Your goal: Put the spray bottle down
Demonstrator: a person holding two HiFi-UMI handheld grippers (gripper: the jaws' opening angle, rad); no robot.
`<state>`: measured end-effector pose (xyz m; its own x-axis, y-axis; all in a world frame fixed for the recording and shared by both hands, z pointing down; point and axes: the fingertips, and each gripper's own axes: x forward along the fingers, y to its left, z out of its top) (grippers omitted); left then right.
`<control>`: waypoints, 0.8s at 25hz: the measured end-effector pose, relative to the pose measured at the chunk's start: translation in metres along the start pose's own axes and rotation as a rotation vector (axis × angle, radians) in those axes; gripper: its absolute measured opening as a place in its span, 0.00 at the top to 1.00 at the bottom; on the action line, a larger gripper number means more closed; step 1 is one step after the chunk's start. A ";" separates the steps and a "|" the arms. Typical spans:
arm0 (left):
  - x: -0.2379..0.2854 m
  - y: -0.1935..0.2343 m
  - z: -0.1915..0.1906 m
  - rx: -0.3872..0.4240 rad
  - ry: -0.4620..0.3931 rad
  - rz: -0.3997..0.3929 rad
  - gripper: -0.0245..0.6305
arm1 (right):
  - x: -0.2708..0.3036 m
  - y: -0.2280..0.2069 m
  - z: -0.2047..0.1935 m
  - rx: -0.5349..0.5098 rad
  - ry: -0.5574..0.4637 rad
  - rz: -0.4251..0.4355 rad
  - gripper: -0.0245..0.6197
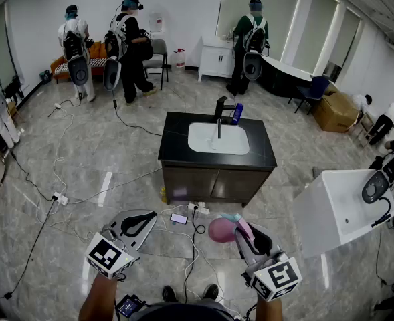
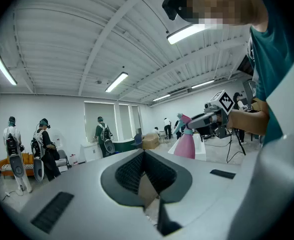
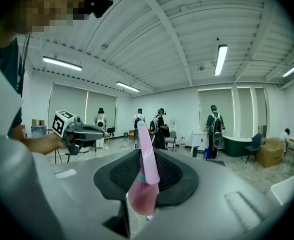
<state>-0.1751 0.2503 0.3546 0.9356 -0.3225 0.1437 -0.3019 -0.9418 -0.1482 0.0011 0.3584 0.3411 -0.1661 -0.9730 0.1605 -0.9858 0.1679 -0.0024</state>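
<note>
The spray bottle (image 1: 221, 230) is pink with a teal collar. It hangs above the floor in front of the sink cabinet, and my right gripper (image 1: 239, 233) is shut on it. In the right gripper view the bottle (image 3: 145, 186) stands between the dark pads, its pink head sticking up past the gripper (image 3: 143, 159). My left gripper (image 1: 135, 227) is held level on the left, shut with nothing in it. From the left gripper view (image 2: 146, 156), the bottle (image 2: 185, 145) shows upright under the right gripper (image 2: 207, 120).
A black sink cabinet (image 1: 176, 154) with a white basin, a tap and a blue bottle (image 1: 237, 113) stands ahead. A white tub (image 1: 330, 209) is at the right. Cables and a power strip (image 1: 198, 210) lie on the marble floor. Several people stand at the back.
</note>
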 end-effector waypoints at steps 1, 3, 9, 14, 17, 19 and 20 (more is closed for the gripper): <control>-0.002 0.002 -0.002 0.001 0.003 -0.002 0.96 | 0.002 0.002 -0.001 -0.001 0.000 0.000 0.81; -0.004 0.006 -0.005 0.002 0.006 -0.006 0.96 | 0.005 0.005 -0.002 -0.002 0.002 -0.002 0.81; -0.004 0.024 -0.012 -0.004 0.001 -0.022 0.96 | 0.023 0.011 -0.003 -0.004 0.009 -0.016 0.81; 0.000 0.033 -0.016 -0.003 -0.008 -0.045 0.96 | 0.037 0.011 -0.006 -0.006 0.013 -0.032 0.81; 0.006 0.037 -0.015 0.003 -0.005 -0.054 0.96 | 0.045 0.006 -0.008 0.003 0.018 -0.028 0.81; 0.010 0.040 -0.016 -0.003 -0.001 -0.049 0.96 | 0.052 0.001 -0.010 0.024 0.018 -0.018 0.81; 0.013 0.042 -0.017 -0.007 0.001 -0.045 0.96 | 0.057 -0.003 -0.011 0.031 0.017 -0.013 0.81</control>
<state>-0.1787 0.2050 0.3669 0.9480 -0.2803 0.1506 -0.2612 -0.9559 -0.1344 -0.0052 0.3046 0.3607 -0.1535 -0.9720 0.1778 -0.9881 0.1504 -0.0307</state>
